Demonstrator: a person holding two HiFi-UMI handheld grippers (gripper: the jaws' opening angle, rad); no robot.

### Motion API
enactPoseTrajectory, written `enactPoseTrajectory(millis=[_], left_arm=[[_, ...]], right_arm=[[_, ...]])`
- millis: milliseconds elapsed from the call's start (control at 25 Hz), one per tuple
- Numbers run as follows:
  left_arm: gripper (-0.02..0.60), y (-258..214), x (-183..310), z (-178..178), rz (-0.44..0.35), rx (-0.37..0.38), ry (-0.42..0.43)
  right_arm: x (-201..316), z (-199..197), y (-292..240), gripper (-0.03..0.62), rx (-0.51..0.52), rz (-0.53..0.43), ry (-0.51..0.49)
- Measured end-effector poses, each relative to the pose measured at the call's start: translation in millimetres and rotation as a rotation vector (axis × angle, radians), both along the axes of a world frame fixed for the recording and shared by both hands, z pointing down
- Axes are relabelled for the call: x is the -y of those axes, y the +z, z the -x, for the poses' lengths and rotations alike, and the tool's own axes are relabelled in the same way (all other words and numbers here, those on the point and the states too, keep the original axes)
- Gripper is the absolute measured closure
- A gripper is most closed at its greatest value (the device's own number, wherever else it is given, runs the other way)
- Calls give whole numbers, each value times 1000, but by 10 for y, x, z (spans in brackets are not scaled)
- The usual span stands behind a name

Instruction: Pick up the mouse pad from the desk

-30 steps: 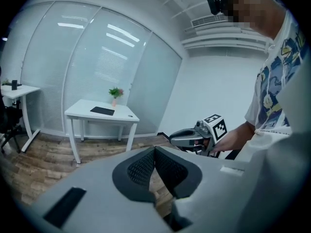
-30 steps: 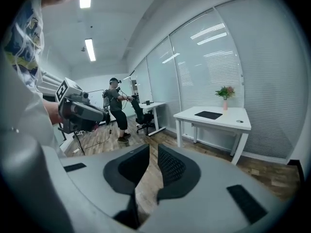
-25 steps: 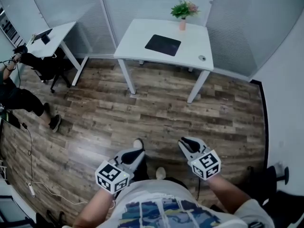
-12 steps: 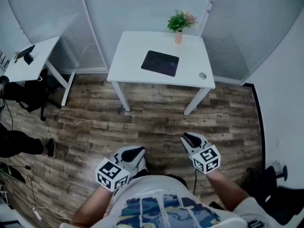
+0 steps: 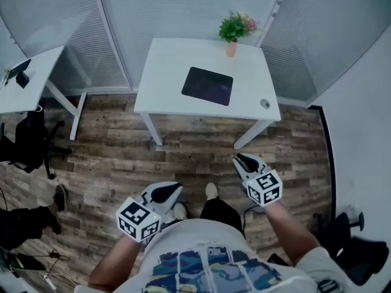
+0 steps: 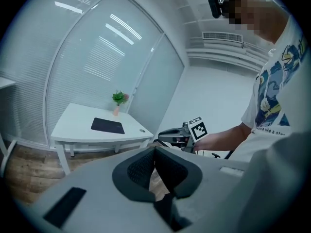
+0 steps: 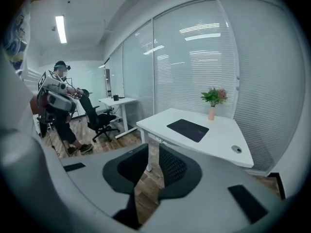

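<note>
The mouse pad (image 5: 208, 85) lies flat near the middle of the white desk (image 5: 160, 72), well ahead of you across the wood floor (image 5: 116, 157); its long axis runs side to side along the desk, skewed a little so that its right end sits nearer you than its left; a potted plant (image 5: 233, 28) stands beyond its far right corner, and a round cable hole (image 5: 264, 103) lies to its right near the front edge. You hold both tongs low in front of your body, pointing towards the desk; your left gripper (image 5: 166, 192) has its tips together on nothing; your right gripper (image 5: 243, 161) has its jaws slightly apart and empty.
</note>
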State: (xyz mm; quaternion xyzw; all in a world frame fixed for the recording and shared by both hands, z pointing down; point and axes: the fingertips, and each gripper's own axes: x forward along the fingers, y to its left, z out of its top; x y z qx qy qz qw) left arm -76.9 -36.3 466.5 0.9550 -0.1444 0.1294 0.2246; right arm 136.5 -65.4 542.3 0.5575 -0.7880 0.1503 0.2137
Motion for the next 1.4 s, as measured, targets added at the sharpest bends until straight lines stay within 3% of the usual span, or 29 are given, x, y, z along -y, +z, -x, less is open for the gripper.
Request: enactPoseTrajectory(millis=[240, 480, 720, 1040, 1400], left_arm=[[578, 107, 598, -120, -3, 24, -60], [578, 52, 1170, -756, -14, 66, -152], [578, 3, 1819, -885, -8, 76, -209], [578, 66, 2308, -1347, 20, 114, -270], [578, 123, 2761, -1569, 34, 146, -376]], right_arm=[[864, -421, 118, 514, -18, -1, -8], [1718, -1252, 284, 511, -32, 34, -61], [2595, -1514, 614, 500, -49, 83, -88], [3575, -2102, 1131, 466, -38, 147, -82], [4304, -2474, 1613, 425, -49, 225, -82]])
